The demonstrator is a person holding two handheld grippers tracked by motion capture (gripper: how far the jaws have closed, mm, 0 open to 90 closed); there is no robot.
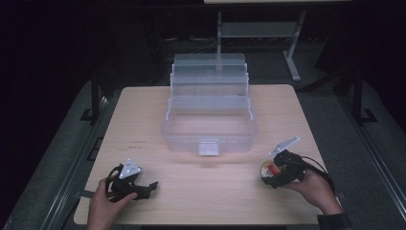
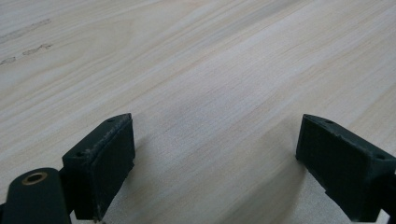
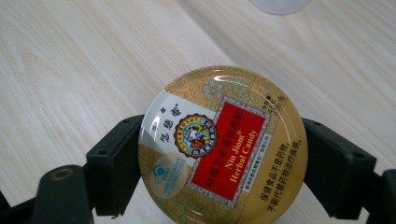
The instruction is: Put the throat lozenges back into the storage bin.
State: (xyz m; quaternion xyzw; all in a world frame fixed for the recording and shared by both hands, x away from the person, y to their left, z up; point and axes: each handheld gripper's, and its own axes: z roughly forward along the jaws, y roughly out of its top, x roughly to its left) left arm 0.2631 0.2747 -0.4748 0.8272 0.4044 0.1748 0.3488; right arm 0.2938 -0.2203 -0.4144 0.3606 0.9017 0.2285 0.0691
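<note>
A round gold candy tin (image 3: 223, 148) with a red label sits between the two black jaws of my right gripper (image 3: 223, 163), which press on its rim from both sides. From above, that tin (image 1: 268, 169) shows at the tip of the right gripper (image 1: 272, 173), near the table's front right, just over the wood. My left gripper (image 1: 149, 186) rests low at the front left, jaws spread wide. Its own camera shows the left gripper (image 2: 215, 158) open over bare wood, nothing between the fingers (image 2: 105, 161).
A clear plastic box (image 1: 209, 139) with stepped fold-out trays (image 1: 209, 76) and a front latch stands open at the table's middle back. The light wood table (image 1: 210, 191) has edges close behind both hands. Dark floor and a metal stand lie beyond.
</note>
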